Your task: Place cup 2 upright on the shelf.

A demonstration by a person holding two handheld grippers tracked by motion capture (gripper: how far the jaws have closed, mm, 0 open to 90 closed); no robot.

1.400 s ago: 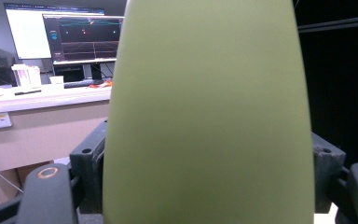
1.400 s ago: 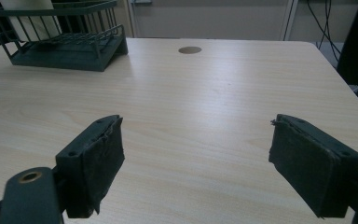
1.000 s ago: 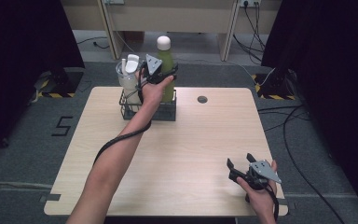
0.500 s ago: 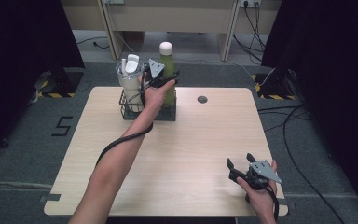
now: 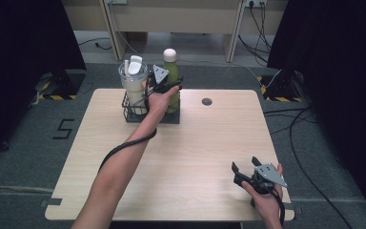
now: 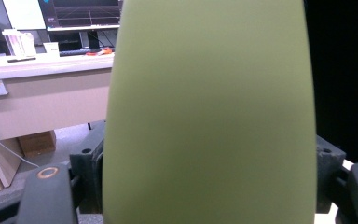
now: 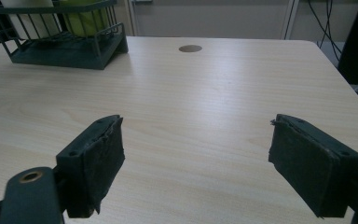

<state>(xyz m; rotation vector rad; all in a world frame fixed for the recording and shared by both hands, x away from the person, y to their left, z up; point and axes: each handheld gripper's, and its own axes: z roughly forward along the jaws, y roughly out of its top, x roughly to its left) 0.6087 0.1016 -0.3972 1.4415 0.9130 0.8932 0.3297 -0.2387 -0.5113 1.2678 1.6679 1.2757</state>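
Observation:
A green bottle (image 5: 172, 76) with a white cap stands in the right half of a dark wire rack (image 5: 132, 116) at the table's far edge. My left gripper (image 5: 167, 87) is shut on the bottle's body from the near side. In the left gripper view the green bottle (image 6: 209, 116) sits between the fingers (image 6: 87, 161). A white lidded tumbler (image 5: 133, 85) stands in the rack's left half. My right gripper (image 5: 246, 168) rests near the front right corner, open and holding nothing, as the right gripper view (image 7: 196, 158) also shows.
A round cable hole (image 5: 207, 101) lies in the light wooden table (image 5: 195, 143), right of the rack. The rack (image 7: 60, 49) appears far left in the right gripper view. Desks and cables stand beyond the table's far edge.
The green bottle has come down into the rack, held in my left gripper. The right gripper has stayed still.

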